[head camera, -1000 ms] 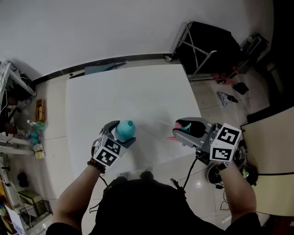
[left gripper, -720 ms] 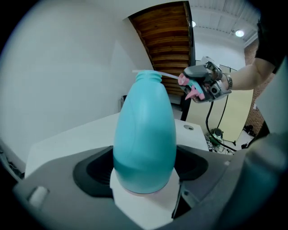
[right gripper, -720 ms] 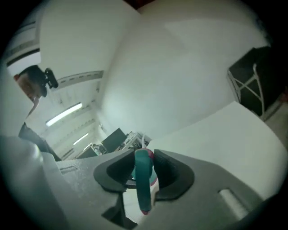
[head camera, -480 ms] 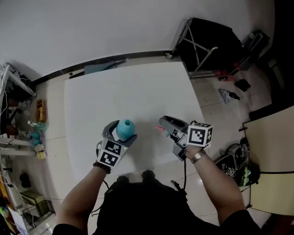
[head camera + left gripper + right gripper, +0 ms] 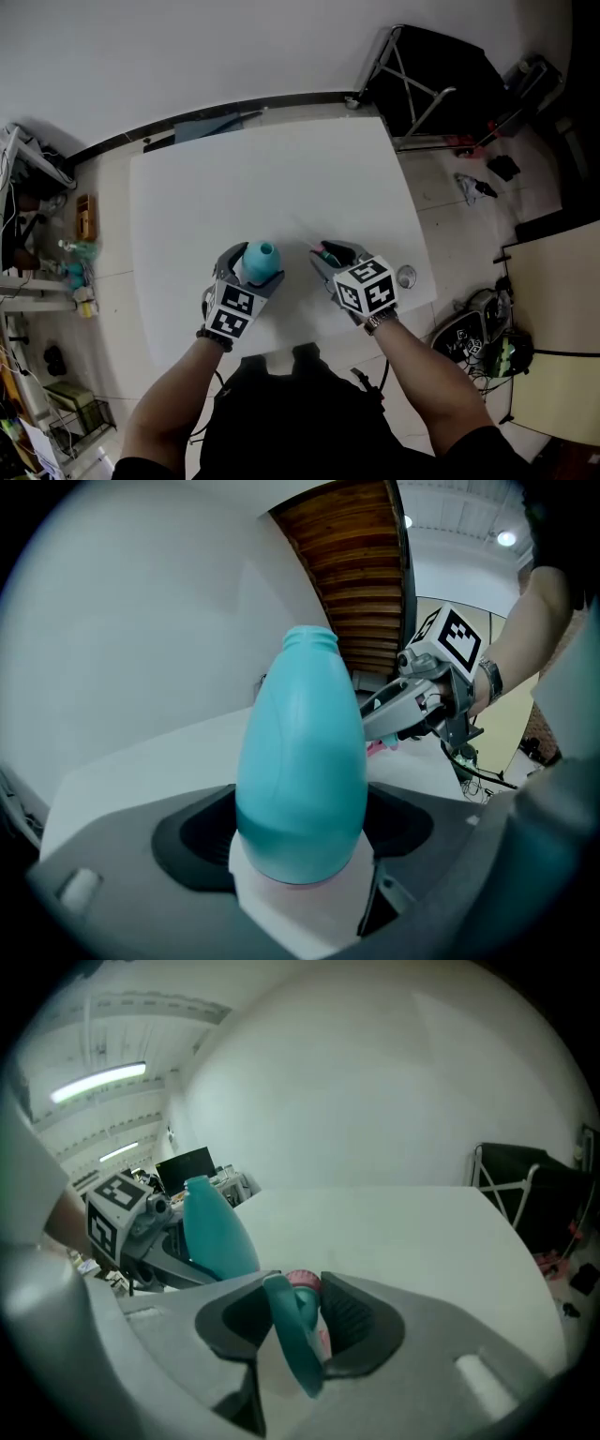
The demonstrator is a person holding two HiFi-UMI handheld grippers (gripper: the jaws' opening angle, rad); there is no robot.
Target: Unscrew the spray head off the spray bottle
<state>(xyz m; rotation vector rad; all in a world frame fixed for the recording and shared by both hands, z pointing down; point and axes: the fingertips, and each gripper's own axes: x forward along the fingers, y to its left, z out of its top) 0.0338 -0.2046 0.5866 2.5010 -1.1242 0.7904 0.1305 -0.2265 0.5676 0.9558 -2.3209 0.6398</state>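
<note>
The spray bottle [image 5: 260, 261] sits just below the centre of the head view, over the near part of the white table [image 5: 281, 178]. It is clamped low on its teal body between the widely spread jaws of the left gripper [image 5: 251, 274]. Its neck is bare and open, so the unscrewing is judged done. The spray head [image 5: 298, 1321] is at the bottom centre of the right gripper view. It is pinched by its teal trigger and pink part between the narrowly set jaws of the right gripper [image 5: 335, 258].

Some risks can be foreseen. The head is gripped on a thin, curved piece and could swivel or slip out if the jaws were eased before it met the table. If let go close to the table's near edge, it might roll off. With the neck uncapped, any contents could be spilled if the bottle were tipped further. Whether liquid is inside cannot be told, nor whether the base rests on the table.

The left forearm enters from the lower left of the head view, its gripper angled forward and down, marker cube uppermost. The right forearm enters from the lower right, its gripper likewise pitched down at the table. The two grippers are near each other but apart.
</note>
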